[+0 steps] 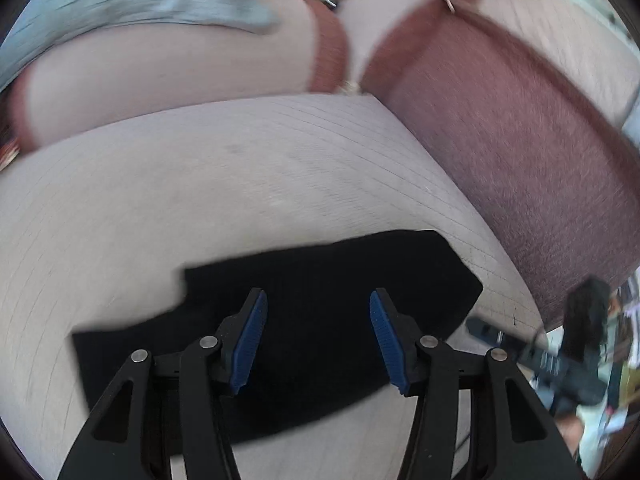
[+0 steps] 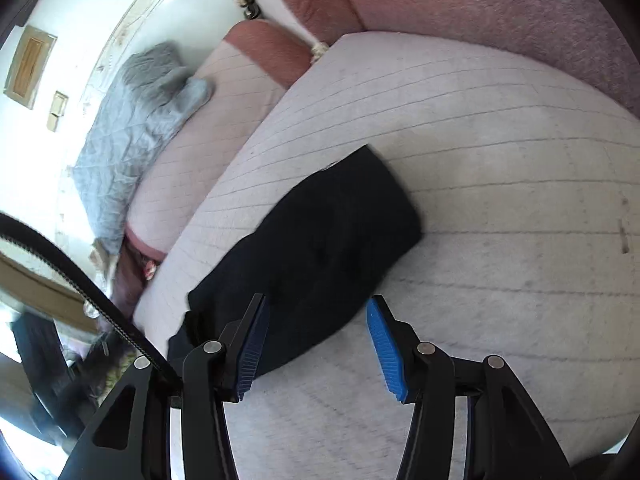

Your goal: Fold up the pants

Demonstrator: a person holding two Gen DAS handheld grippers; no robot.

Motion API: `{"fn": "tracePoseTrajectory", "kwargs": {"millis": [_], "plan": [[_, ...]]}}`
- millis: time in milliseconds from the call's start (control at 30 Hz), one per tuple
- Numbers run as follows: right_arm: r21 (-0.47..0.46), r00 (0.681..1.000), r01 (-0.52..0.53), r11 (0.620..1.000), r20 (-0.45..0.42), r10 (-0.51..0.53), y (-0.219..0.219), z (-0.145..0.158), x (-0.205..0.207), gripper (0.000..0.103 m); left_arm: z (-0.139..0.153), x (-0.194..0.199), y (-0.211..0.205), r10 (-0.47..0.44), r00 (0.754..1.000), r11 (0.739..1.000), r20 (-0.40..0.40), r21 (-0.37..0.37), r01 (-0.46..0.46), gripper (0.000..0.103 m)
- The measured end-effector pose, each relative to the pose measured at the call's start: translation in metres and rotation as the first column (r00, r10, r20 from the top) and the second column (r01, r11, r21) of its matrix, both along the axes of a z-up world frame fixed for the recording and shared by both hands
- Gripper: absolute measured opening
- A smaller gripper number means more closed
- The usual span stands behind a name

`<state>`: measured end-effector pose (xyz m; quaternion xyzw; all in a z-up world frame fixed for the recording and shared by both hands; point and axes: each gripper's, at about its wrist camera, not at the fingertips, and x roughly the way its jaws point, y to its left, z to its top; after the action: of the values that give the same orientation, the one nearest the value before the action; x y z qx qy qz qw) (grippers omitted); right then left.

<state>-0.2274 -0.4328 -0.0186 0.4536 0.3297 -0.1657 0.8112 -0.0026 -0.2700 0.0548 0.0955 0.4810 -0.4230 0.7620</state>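
Observation:
The black pants [image 1: 312, 280] lie folded into a flat oblong on the pale quilted seat cushion [image 1: 200, 184]. My left gripper [image 1: 318, 300] hovers over them with its blue pads apart and nothing between them. In the right wrist view the same folded pants [image 2: 332, 236] stretch diagonally across the cushion [image 2: 500, 160]. My right gripper [image 2: 318, 306] stands open above their near edge, holding nothing. Neither gripper touches the cloth.
A pink back cushion [image 1: 520, 140] rises behind the seat. A grey quilted blanket [image 2: 136, 132] lies on the neighbouring seat cushion [image 2: 208, 120]. A black cable [image 2: 80, 280] crosses the left of the right wrist view. Beyond the sofa edge is clutter [image 1: 592, 340].

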Motion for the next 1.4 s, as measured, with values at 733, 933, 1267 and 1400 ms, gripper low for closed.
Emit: {"fn": "tracePoseTrajectory", "kwargs": {"millis": [733, 933, 1267, 1400], "plan": [[0.134, 0.998, 0.02, 0.991, 0.055, -0.028, -0.018, -0.044, 0.039, 0.017, -0.077, -0.018, -0.208, -0.338, 0.919, 0.91, -0.205, 0.179, 0.375, 0.013], [-0.184, 0.987, -0.088, 0.979, 0.113, 0.11, 0.025, 0.016, 0.045, 0.015, -0.015, -0.013, -0.137, -0.292, 0.943, 0.956, -0.158, -0.02, 0.293, 0.011], [-0.394, 0.885, -0.38, 0.837, 0.108, 0.453, 0.146, 0.072, 0.095, 0.014, 0.014, 0.026, 0.068, -0.03, 0.98, 0.975, -0.198, -0.223, -0.015, 0.012], [-0.439, 0.83, -0.495, 0.75, 0.016, 0.558, 0.203, 0.064, 0.139, 0.014, -0.014, 0.061, 0.15, 0.094, 0.947, 0.947, -0.307, -0.267, -0.18, 0.012]]}}
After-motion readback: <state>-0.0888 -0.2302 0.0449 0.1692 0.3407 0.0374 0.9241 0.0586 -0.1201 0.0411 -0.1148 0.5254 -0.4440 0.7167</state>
